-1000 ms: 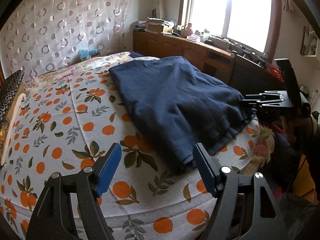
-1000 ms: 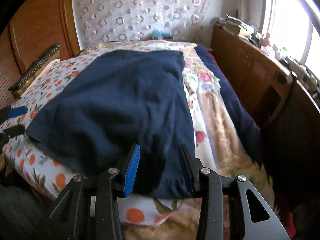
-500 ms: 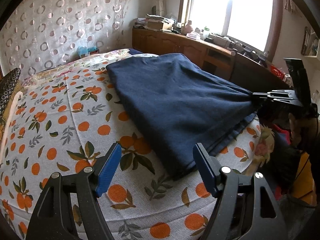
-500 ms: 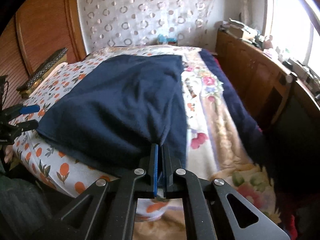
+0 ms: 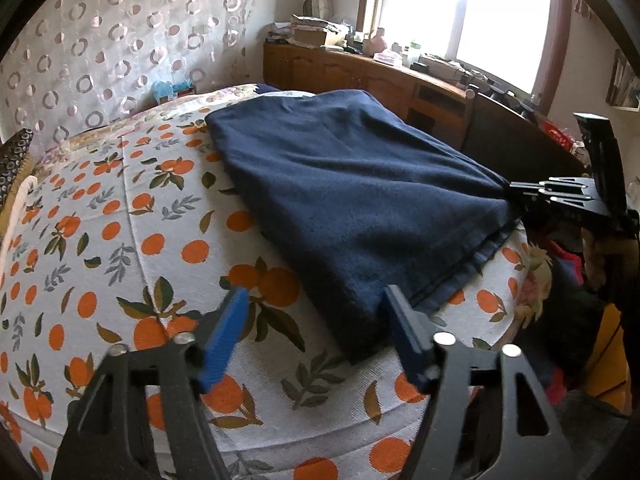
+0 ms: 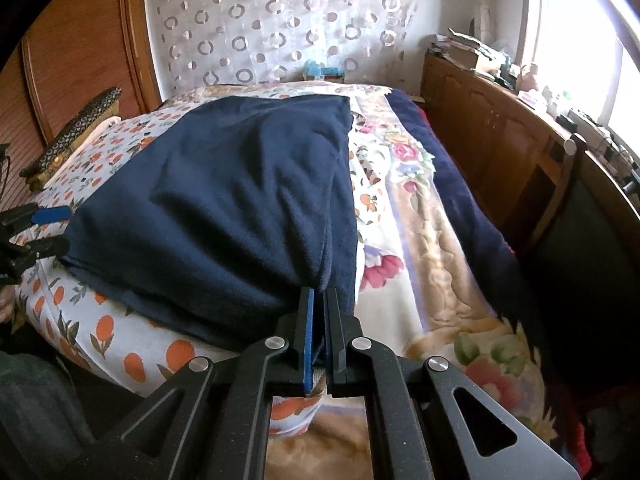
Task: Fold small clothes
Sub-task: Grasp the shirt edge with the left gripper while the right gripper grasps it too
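Pinching one near corner of the navy garment spread lengthwise up the bed, the right hand-held gripper grips cloth; the left hand-held gripper, fingers apart, sits just beside the other corner.

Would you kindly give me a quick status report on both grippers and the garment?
Right gripper shut on navy garment corner. Left gripper open at near corner, not gripping. Nothing in the way.

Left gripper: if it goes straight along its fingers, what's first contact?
Likely the near corner of the navy garment; the open left gripper brackets it, right finger at its edge. The orange-print bedspread lies just below; depth unclear.
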`<state>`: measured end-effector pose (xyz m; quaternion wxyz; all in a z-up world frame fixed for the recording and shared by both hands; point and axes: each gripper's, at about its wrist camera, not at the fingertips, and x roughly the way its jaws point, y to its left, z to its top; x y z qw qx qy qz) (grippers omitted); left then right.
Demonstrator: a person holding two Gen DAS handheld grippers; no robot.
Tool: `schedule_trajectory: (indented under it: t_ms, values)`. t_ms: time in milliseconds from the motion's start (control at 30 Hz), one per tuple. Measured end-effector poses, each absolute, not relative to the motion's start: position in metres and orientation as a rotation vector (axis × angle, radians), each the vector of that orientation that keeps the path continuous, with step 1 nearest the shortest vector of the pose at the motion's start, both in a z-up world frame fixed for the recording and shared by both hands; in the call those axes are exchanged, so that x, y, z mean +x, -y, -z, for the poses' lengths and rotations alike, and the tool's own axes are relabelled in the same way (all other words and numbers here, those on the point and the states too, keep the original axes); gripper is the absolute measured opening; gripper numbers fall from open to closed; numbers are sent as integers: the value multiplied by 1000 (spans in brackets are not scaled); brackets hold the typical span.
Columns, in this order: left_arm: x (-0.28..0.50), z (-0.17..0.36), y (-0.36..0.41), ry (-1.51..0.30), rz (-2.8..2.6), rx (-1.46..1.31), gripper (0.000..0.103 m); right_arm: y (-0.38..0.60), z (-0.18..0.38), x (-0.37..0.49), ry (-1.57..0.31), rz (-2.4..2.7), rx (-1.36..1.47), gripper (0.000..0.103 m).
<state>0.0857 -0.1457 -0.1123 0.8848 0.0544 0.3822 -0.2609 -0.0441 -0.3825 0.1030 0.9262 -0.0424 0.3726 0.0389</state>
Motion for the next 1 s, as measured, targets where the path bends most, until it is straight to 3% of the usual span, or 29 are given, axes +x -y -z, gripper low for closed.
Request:
schedule_trajectory:
  t_ms: [200, 333, 500, 800, 1000]
  values:
    - [88, 119, 150, -836, 564, 116, 46, 378, -112, -49, -727, -57, -137, 9]
    - [88, 118, 151, -845, 577, 114, 41, 371, -115, -52, -707, -67, -141, 45]
    - [89, 114, 152, -864, 635, 86, 7, 356, -116, -56, -683, -132, -149, 52]
    - [89, 40, 157, -672, 666, 65, 6, 309, -108, -55, -683, -284, -178, 61]
    - [98, 23, 164, -625, 661, 52, 5, 295, -101, -56, -685, -324, -203, 65]
